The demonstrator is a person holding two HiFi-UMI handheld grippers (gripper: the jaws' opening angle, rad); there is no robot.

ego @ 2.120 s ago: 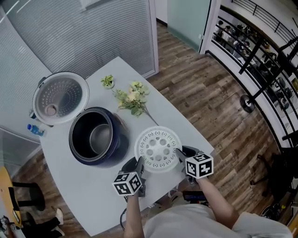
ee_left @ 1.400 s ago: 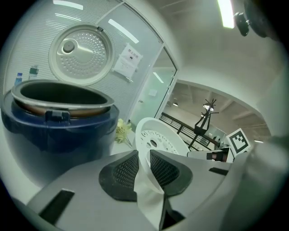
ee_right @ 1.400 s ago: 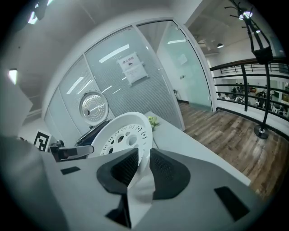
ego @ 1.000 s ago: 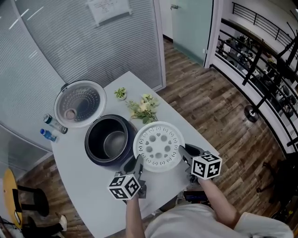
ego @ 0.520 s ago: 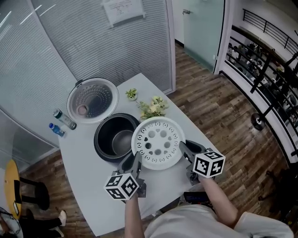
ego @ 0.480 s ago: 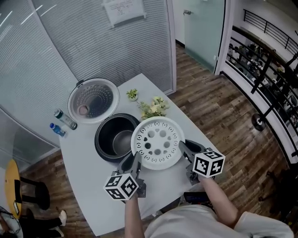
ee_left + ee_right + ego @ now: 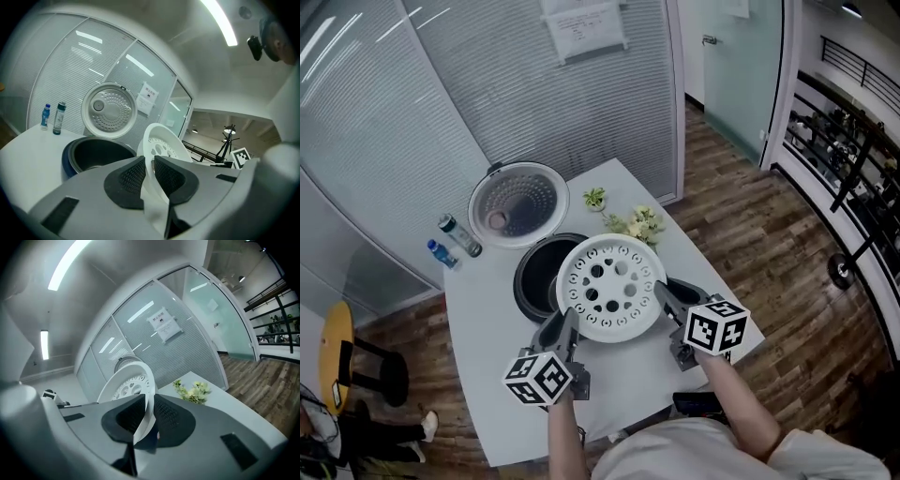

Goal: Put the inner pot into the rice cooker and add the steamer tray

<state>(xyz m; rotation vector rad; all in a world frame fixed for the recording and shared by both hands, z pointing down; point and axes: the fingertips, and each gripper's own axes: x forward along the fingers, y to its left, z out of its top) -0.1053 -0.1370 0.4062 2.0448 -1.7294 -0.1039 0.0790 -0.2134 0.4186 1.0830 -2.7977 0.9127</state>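
Room lies open on the white table [image 7: 487, 375] behind and outboard of the left gripper [image 7: 565, 323], a broad bare stretch running to the near edge. The right gripper [image 7: 668, 295] has less: the table's slanting edge passes just outside it, with wood-plank floor [image 7: 769, 234] beyond.

Ahead of both tools stands the dark blue round rice cooker [image 7: 531, 281], its dark inner pot [image 7: 96, 152] seated inside. Its hinged round lid [image 7: 518, 204] with a dotted silver lining is thrown back, upright on the side away from the grippers. Beyond the right gripper's jaws lie pale yellow-green flowers [image 7: 642, 225] near the table's far edge, and past them a small green potted plant [image 7: 595, 198]. Far off the left gripper's outer side, two small bottles [image 7: 450, 244] stand at the table's edge before the ribbed glass partition [image 7: 487, 94].

Between the tools hangs the round white plastic steamer tray [image 7: 609, 289], pierced with holes and lifted clear of the table. In the head view it overlaps the part of the cooker's mouth nearest the grippers.

In the left gripper view, the left gripper [image 7: 150, 176] has its jaws drawn nearly together, the textured black pads pinching the tray's thin rim [image 7: 161, 145]. In the right gripper view, the right gripper [image 7: 147, 416] clamps the opposite rim [image 7: 129, 380] the same way. Its jaws have just been closing, with the rim between them.
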